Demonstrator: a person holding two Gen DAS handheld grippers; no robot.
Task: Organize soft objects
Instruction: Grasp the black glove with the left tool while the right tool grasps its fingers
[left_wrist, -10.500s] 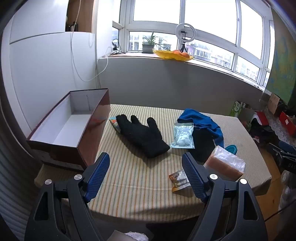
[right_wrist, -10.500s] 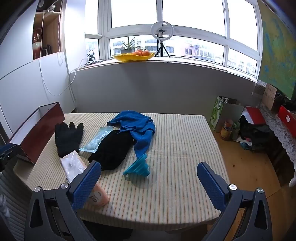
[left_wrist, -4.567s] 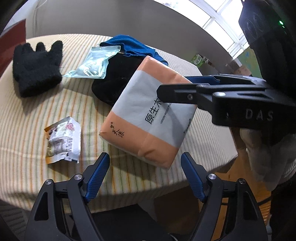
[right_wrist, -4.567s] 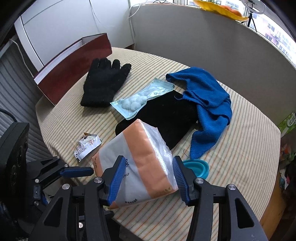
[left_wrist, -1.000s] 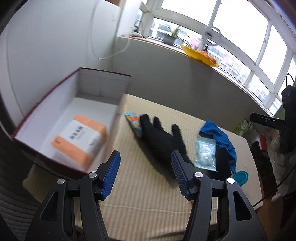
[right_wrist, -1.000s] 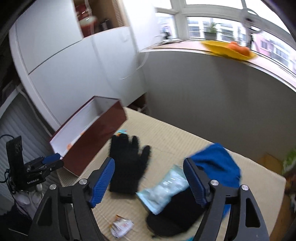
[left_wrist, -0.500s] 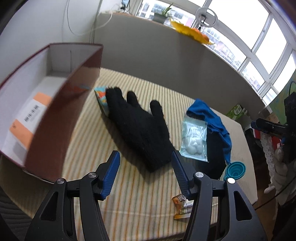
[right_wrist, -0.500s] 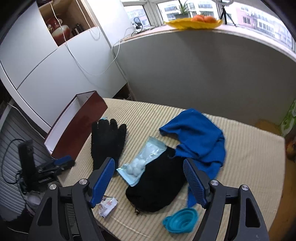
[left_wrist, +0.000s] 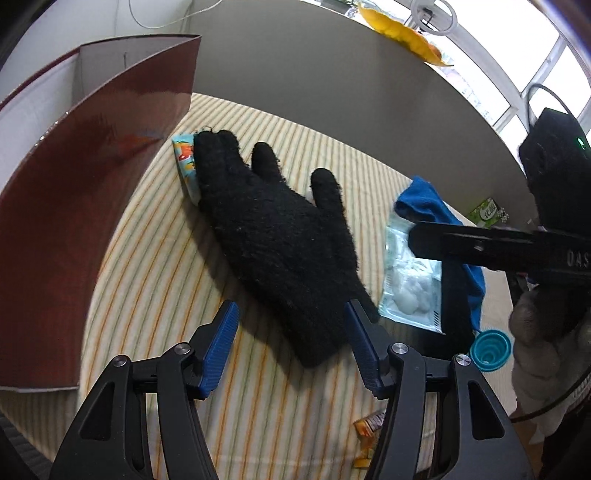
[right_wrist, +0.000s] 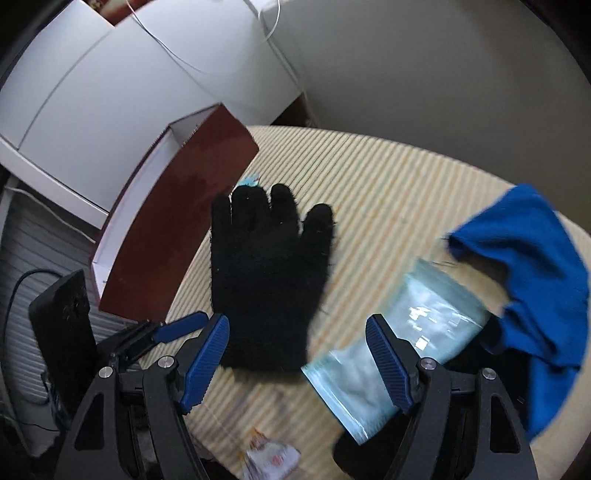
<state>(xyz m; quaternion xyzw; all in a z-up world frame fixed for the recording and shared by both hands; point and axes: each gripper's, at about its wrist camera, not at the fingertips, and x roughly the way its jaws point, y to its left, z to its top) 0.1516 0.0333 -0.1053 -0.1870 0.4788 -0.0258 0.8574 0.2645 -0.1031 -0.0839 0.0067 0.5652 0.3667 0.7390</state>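
A black fuzzy glove (left_wrist: 280, 236) lies flat on the striped table, fingers toward the dark red box (left_wrist: 74, 206); it also shows in the right wrist view (right_wrist: 266, 273). My left gripper (left_wrist: 291, 343) is open, its blue pads astride the glove's cuff, just above it. My right gripper (right_wrist: 297, 362) is open and empty, low over the glove's cuff and the clear bag of cotton balls (right_wrist: 399, 354). A blue cloth (right_wrist: 532, 273) and a black cloth (left_wrist: 456, 295) lie to the right.
A small colourful packet (left_wrist: 184, 162) sticks out under the glove's fingertips. A teal collapsible cup (left_wrist: 491, 347) and a snack wrapper (left_wrist: 369, 435) lie near the table's front edge. The right gripper's body (left_wrist: 517, 251) crosses the left wrist view over the bag.
Both grippers have dropped and closed in on the black glove. The right gripper has swung left over the bag and now appears in the left wrist view.
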